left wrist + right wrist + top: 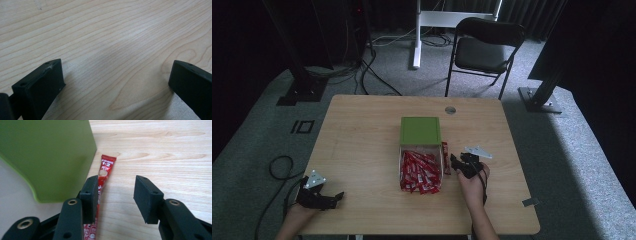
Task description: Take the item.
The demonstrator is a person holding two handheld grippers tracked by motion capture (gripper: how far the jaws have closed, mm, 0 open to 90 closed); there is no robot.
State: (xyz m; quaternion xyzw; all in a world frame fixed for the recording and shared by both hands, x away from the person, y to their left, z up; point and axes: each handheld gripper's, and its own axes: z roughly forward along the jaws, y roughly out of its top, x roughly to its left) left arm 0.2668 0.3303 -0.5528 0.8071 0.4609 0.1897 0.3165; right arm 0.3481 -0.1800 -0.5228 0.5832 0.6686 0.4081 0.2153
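Observation:
A green box (420,131) stands at the table's middle with its clear tray (402,160) of several red sachets (419,172) in front of it. One red sachet (445,150) lies flat on the table beside the box's right wall (50,157). My right gripper (454,163) hovers just right of that sachet (106,168), open, nothing between its pads; the sachet runs under its left jaw. My left gripper (336,198) rests at the table's near left corner, open wide over bare wood (117,50).
A round grommet (450,110) sits near the table's far edge. A black folding chair (484,47) and a white stand leg (416,35) stand on the floor beyond. Cables (277,167) trail off the left side.

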